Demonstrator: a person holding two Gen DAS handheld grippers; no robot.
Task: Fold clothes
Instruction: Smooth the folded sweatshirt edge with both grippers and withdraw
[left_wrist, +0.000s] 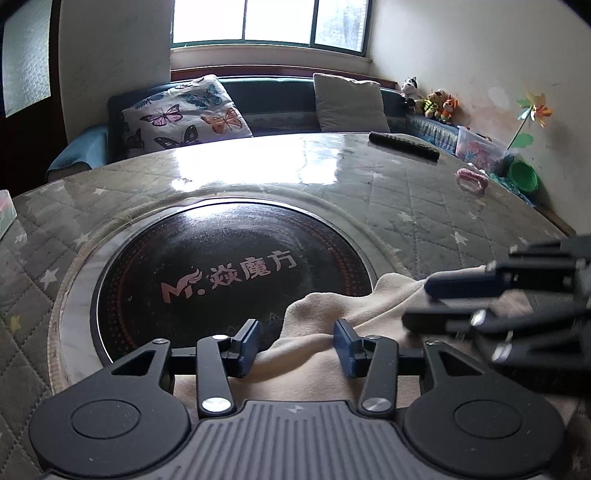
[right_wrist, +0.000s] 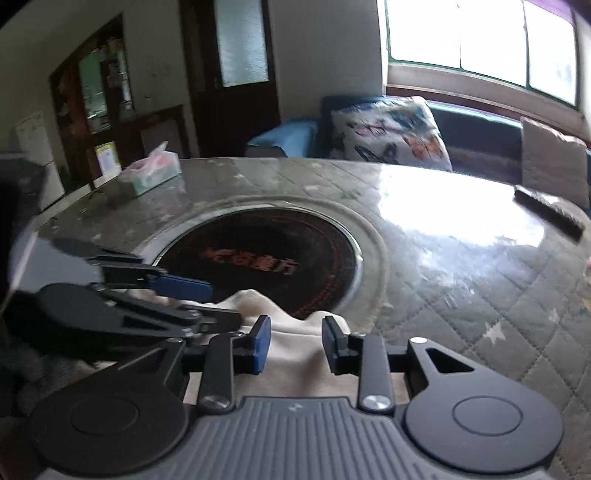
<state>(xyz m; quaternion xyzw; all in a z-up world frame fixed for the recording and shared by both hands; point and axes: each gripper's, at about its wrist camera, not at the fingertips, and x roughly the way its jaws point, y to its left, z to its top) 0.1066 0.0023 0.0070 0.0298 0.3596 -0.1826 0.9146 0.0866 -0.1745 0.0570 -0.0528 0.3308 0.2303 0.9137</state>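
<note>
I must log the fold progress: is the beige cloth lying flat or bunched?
Bunched. The beige cloth rises in soft humps and creases at the black heater disc's edge.

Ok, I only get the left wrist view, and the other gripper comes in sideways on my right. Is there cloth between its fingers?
Observer: Yes. In its own view the cloth humps up between the pads of the right gripper, which stand apart and don't pinch it.
Operator: And the pale thing cut off at my left edge?
Observer: A tissue pack on the table, pink at its top.
Operator: Anything behind it?
Observer: A dark shelf against the wall, with things stacked in it.
</note>
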